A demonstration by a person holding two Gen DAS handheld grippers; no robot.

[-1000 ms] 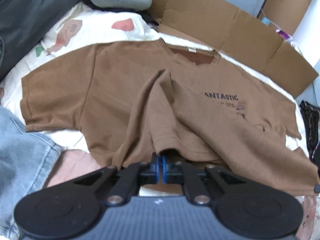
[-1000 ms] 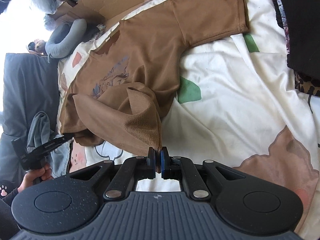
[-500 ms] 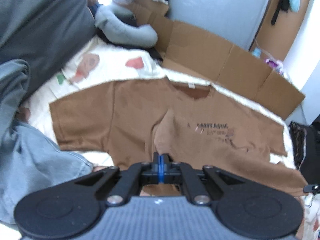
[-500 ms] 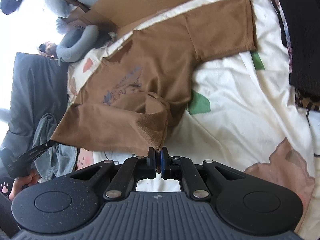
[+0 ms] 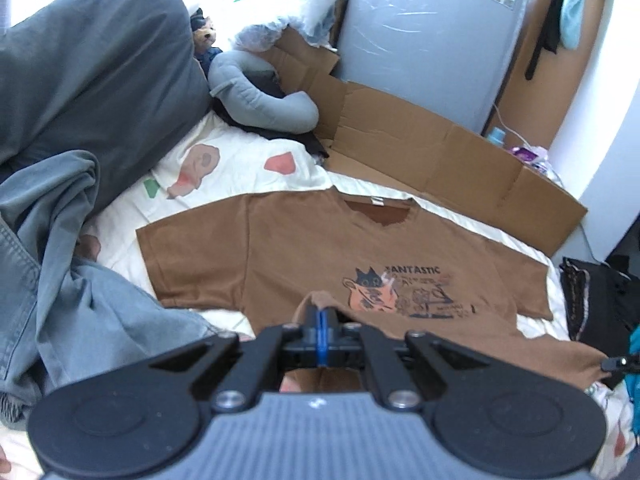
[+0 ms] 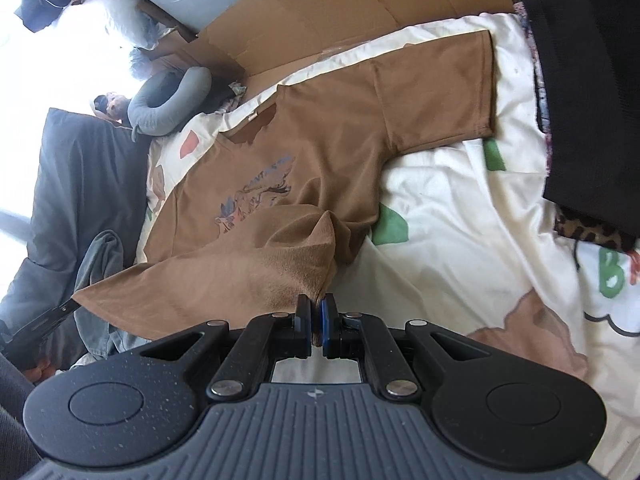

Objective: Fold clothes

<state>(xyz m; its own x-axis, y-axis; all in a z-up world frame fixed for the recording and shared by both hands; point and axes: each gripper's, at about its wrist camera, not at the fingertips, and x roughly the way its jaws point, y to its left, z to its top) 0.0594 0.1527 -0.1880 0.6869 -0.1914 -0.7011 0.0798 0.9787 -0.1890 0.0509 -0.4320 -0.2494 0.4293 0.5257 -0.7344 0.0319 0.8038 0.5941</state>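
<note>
A brown T-shirt (image 5: 304, 248) with a cat print and the word "FANTASTIC" lies front-up on the bed (image 5: 240, 168), on a cream sheet printed with red, green and brown shapes. Its collar points toward the flattened cardboard (image 5: 440, 152) along the bed's far edge, and both short sleeves lie flat on the sheet. The shirt's lower hem is lifted off the bed at its two corners. The left gripper (image 5: 320, 322) has its fingers pressed together on one hem corner, a small peak of brown cloth standing just above them. The right gripper (image 6: 316, 316) pinches the other hem corner, the fabric rising from its fingers in a folded cone. Between the two grips the hem hangs taut over the shirt's lower half. A grey pillow (image 5: 92, 80) and a grey neck pillow (image 5: 260, 104) sit at the bed's far left corner, denim clothes (image 5: 80, 300) lie along its left edge, and dark garments (image 6: 592, 100) along its right edge.
</note>
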